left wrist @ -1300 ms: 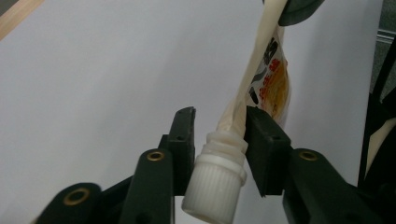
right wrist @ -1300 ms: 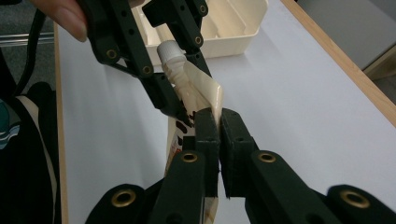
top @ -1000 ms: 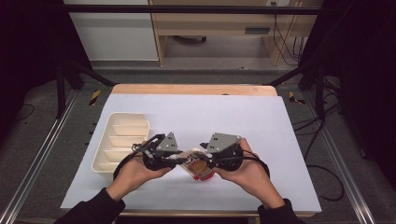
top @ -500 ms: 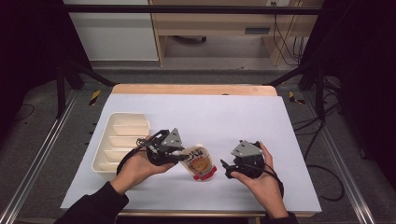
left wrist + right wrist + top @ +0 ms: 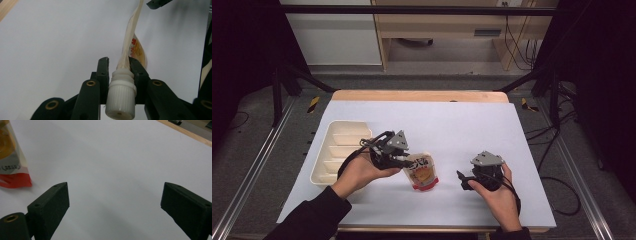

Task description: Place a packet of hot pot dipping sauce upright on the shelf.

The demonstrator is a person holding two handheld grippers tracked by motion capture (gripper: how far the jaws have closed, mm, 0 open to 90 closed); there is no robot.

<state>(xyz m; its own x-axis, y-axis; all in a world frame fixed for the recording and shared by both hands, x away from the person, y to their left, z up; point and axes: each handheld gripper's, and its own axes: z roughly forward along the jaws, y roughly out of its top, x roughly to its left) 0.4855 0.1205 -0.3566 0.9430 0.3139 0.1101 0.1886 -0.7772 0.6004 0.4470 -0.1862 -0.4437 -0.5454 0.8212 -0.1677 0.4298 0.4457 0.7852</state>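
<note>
**Right Gripper Lets Go of the Pouch**

Both grippers were close together at the pouch one second ago; now the right gripper (image 5: pixel 463 180) has moved off to the side and down, and its jaws have just been opening. Nothing is between them. In the right gripper view its two black fingers (image 5: pixel 51 202) stand wide apart over the bare white table cover (image 5: pixel 120 165). The red bottom of the pouch (image 5: pixel 11 167) sits a little way off from that gripper's left finger, not touching it.

The left gripper (image 5: pixel 119 72) is clamped tight. Its two fingers (image 5: pixel 103 72) squeeze the neck of the pouch, just behind the white screw cap (image 5: pixel 121 97). The cap points back toward the gripper's camera. The soft body of the pouch (image 5: pixel 133 45) stretches away from the fingers.

From the high view, the left gripper (image 5: pixel 404 161) holds the pouch (image 5: pixel 422 171) at its top end. The pouch has an orange picture and a red bottom edge, which is down by the table cover. The right gripper is well apart from the pouch. On the far side of the left hand (image 5: pixel 362 172) is a cream tray (image 5: pixel 324 160) with several slots.
</note>
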